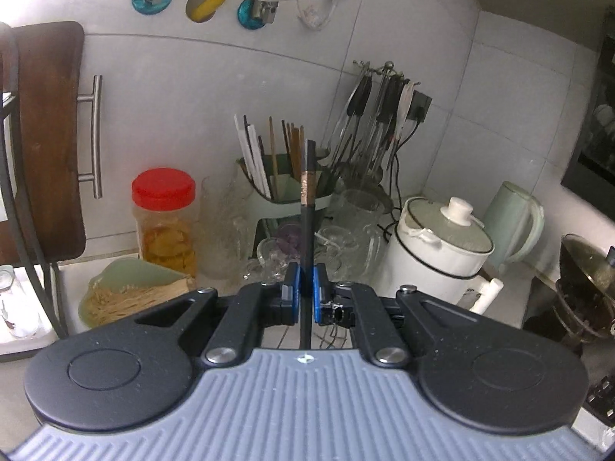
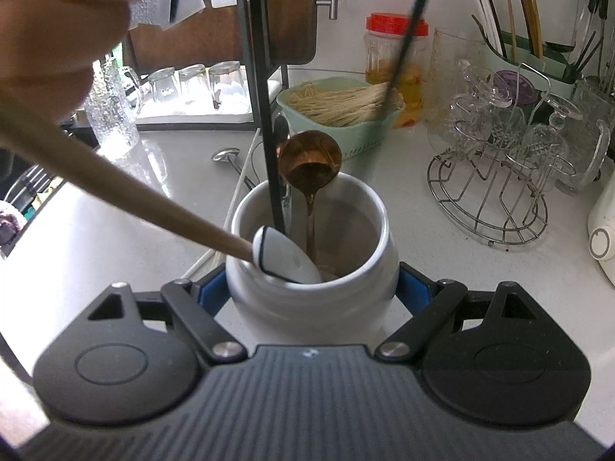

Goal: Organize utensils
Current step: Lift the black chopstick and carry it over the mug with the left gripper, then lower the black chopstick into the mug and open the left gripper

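Observation:
My left gripper (image 1: pixel 306 288) is shut on a black chopstick (image 1: pixel 308 230) with a copper band, held upright in front of the green chopstick holder (image 1: pixel 286 188). My right gripper (image 2: pixel 313 288) is shut on a white ceramic jar (image 2: pixel 311 299) standing on the counter. In the jar are a copper spoon (image 2: pixel 310 161), a wooden-handled white spoon (image 2: pixel 284 255) and a black stick (image 2: pixel 269 115). The held chopstick shows in the right wrist view (image 2: pixel 407 34), slanting above the jar. A steel spoon (image 2: pixel 226 155) and a white chopstick (image 2: pixel 246 176) lie on the counter behind the jar.
A red-lidded jar (image 1: pixel 165 219), a green dish of noodles (image 1: pixel 134 292), glassware (image 1: pixel 346 230), a white pot (image 1: pixel 438 249), a kettle (image 1: pixel 515 223) and hanging utensils (image 1: pixel 380 115) crowd the back corner. A wire glass rack (image 2: pixel 496 176) stands to the right of the jar. Upturned glasses (image 2: pixel 196 84) sit at the back left.

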{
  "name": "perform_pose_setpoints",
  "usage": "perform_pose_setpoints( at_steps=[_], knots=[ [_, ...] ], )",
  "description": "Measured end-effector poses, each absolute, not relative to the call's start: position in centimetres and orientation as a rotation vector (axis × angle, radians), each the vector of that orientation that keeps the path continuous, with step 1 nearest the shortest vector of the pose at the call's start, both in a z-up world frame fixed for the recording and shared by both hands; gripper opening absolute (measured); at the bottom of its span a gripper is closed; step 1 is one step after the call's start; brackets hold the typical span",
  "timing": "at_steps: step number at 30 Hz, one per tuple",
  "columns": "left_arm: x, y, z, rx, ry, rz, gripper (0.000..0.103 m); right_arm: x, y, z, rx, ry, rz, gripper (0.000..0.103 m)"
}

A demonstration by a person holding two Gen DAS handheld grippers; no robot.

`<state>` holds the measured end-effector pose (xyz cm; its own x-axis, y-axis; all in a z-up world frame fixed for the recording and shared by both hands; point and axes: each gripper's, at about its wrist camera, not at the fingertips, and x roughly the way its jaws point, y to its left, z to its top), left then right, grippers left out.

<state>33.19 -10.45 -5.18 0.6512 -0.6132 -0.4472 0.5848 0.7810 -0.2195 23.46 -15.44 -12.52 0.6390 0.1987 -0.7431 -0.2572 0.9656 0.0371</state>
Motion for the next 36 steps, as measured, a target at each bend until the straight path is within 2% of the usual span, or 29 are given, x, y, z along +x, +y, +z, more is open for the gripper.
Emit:
perform_pose_setpoints(
  at_steps=[16,27,36],
  knots=[
    [31.6,-7.8,-4.4,-0.036,0.666,-0.699,0.008,23.6,-15.4,-12.6,-0.071,0.839,0.257,0.091],
    [31.2,-7.3,-3.3,0.019,0.896,-0.763,0.007,23.6,-15.4,-12.6,-0.070,0.834,0.255,0.091],
    [32.3,-8.0,-4.7,0.032,1.070,-0.767,0.008,23.5,-15.5,-12.6,-0.069,0.827,0.252,0.091]
  ],
)
